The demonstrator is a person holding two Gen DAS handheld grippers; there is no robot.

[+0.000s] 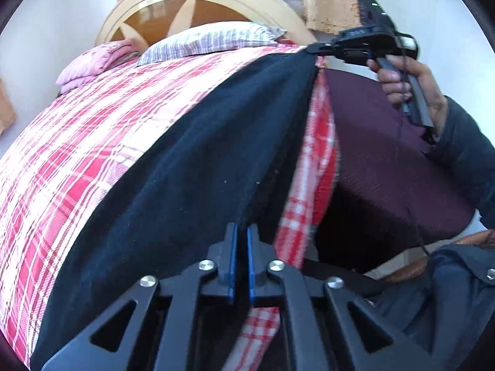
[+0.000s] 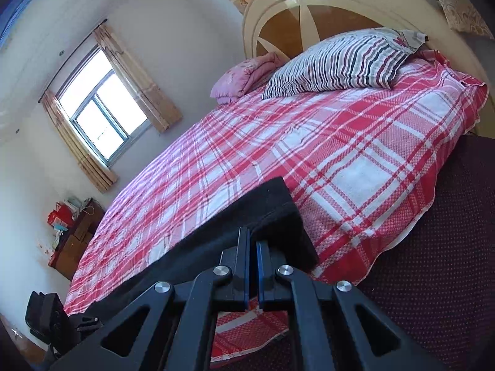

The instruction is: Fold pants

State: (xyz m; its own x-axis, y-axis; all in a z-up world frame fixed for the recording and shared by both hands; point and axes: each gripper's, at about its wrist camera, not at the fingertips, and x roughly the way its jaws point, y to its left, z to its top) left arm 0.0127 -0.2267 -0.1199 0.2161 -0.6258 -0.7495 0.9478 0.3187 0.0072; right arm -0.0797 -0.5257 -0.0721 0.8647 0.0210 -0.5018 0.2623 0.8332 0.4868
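**Pants stretched along the bed edge, fold barely begun**

The dark pants [image 1: 198,160] lie along the near edge of the bed [image 1: 77,142], stretched between the two claws. The left claw [image 1: 242,259] has its blue pads drawn nearly together, a thin slit between them, at one end of the cloth; the fabric seems to run into that slit, so I take it as pinching the pants, though the bite itself is hard to see. The right claw [image 2: 252,266] is likewise pressed close on a corner of the pants [image 2: 266,216], and from the left wrist view its tips visibly clamp the far end of the garment, the person's right hand [image 1: 408,86] gripping the handle.

The cloth looks like one long flat band, held taut and lifted a little off the plaid sheet [image 2: 340,154]. I judge the task to be early: the pants are perhaps laid leg on leg, but no crosswise fold shows. Still left, as I see it, is bringing one end over to the other and smoothing the bundle down.

A striped pillow [image 2: 340,61] and a pink blanket [image 2: 244,77] sit well apart at the headboard.
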